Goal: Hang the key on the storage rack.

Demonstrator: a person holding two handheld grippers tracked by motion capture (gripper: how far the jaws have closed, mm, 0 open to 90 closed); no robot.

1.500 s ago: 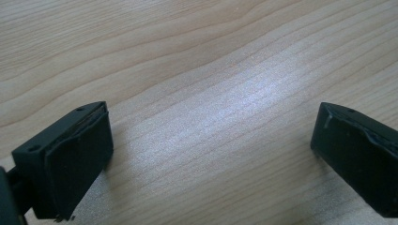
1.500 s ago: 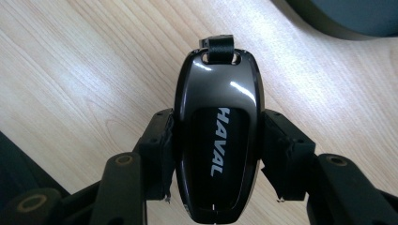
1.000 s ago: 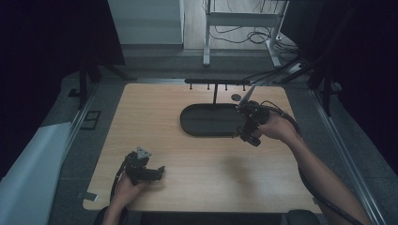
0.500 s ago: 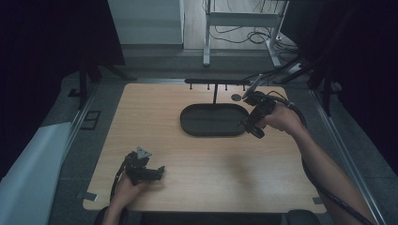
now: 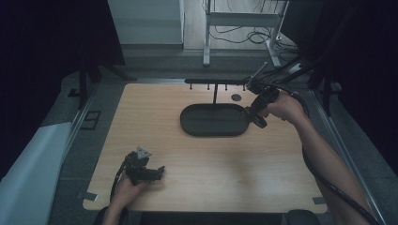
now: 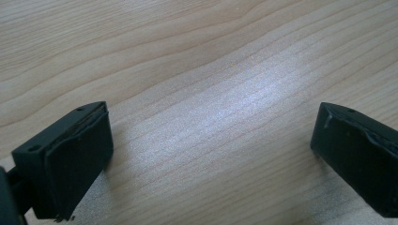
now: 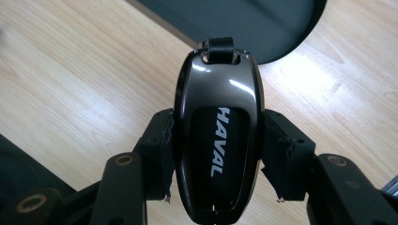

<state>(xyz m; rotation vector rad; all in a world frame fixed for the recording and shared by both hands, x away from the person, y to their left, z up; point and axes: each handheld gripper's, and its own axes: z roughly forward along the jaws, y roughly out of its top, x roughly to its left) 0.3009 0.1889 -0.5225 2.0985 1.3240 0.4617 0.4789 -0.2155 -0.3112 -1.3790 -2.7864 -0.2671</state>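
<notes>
A glossy dark key fob (image 7: 218, 140) with white "HAVAL" lettering and a short strap loop at its top is clamped between the jaws of my right gripper (image 7: 218, 157). In the high view, my right gripper (image 5: 258, 121) hangs at the right end of a black oval tray (image 5: 206, 123), with a hand behind it. The right gripper view has the tray's rim (image 7: 281, 44) just beyond the fob. My left gripper (image 5: 158, 172) rests low on the wooden table (image 5: 234, 168) near the front left. It stands open (image 6: 211, 154) over bare wood.
A thin black rack with small hooks (image 5: 215, 82) stands behind the tray at the table's far edge. A small dark disc (image 5: 236, 97) lies by it. Cables trail from the right gripper off the table's right side.
My right gripper, with the fob, has shifted a little to the right and back, from over the tray's right part to its right end. The left gripper has stayed put.
</notes>
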